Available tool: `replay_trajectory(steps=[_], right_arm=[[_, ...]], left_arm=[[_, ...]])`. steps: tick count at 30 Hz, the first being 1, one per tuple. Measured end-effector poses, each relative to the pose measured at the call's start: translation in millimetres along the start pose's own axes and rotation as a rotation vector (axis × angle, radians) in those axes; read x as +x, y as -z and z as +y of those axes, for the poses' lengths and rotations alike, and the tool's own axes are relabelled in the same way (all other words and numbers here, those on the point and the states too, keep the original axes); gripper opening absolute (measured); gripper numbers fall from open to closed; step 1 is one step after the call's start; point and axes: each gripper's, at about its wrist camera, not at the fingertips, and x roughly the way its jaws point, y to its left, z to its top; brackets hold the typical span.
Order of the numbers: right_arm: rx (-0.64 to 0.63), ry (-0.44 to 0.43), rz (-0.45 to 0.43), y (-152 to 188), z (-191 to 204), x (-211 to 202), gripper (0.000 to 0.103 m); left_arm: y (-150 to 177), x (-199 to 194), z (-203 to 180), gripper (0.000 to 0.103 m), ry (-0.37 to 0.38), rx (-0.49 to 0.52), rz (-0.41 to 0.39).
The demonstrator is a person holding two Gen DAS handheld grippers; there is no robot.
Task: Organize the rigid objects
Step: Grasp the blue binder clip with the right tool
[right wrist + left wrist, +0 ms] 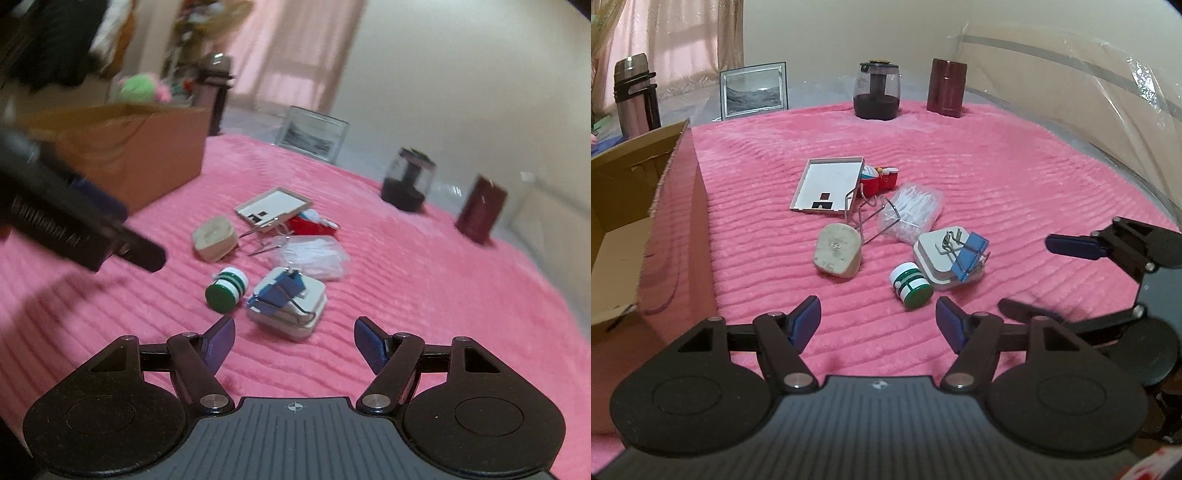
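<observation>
A heap of small objects lies mid-blanket: a green-and-white jar (911,286) (226,290) on its side, a white square box (932,254) (314,295) with a blue binder clip (971,254) (280,291) on it, a beige block (837,251) (214,238), a bag of white picks (912,212), a wire stand (866,218), a flat white tray (827,188) and a red-and-white toy (877,179). My left gripper (878,323) hovers open just short of the jar. My right gripper (295,339) (1038,277) is open before the white box. Both are empty.
An open cardboard box (624,221) (147,147) stands at the left edge of the pink blanket (997,177). Along the far edge stand a dark jar (876,90), a maroon box (946,88), a picture frame (753,90) and a thermos (635,96).
</observation>
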Motion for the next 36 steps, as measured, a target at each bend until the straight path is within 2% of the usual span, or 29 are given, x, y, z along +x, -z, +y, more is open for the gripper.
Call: replay_trajectory(steps=[6,11,22,28,33,36], right_arm=[[-0.177,0.024,-0.017,6,23,26,0.068],[-0.297,0.078,-0.033,11,35,45,0.066],[-0.479,0.154,-0.062,15,47,67,0.040],[-0.426,0.159,-0.086,10,40,62,0.040],[-0.308,0.172,-0.133,-2,21,50,0.039],[-0.182,0.173,-0.123,-10,-1,44,0.039]], left_arm=[[-3,17,5,0.064,0.008,-0.011,0.011],[-1,26,9,0.064,0.010,-0.019,0.025],[4,36,11,0.064,0.026,-0.047,0.035],[6,37,10,0.064,0.031,-0.047,0.038],[6,39,8,0.064,0.039,-0.040,0.041],[3,42,4,0.064,0.049,-0.012,0.032]])
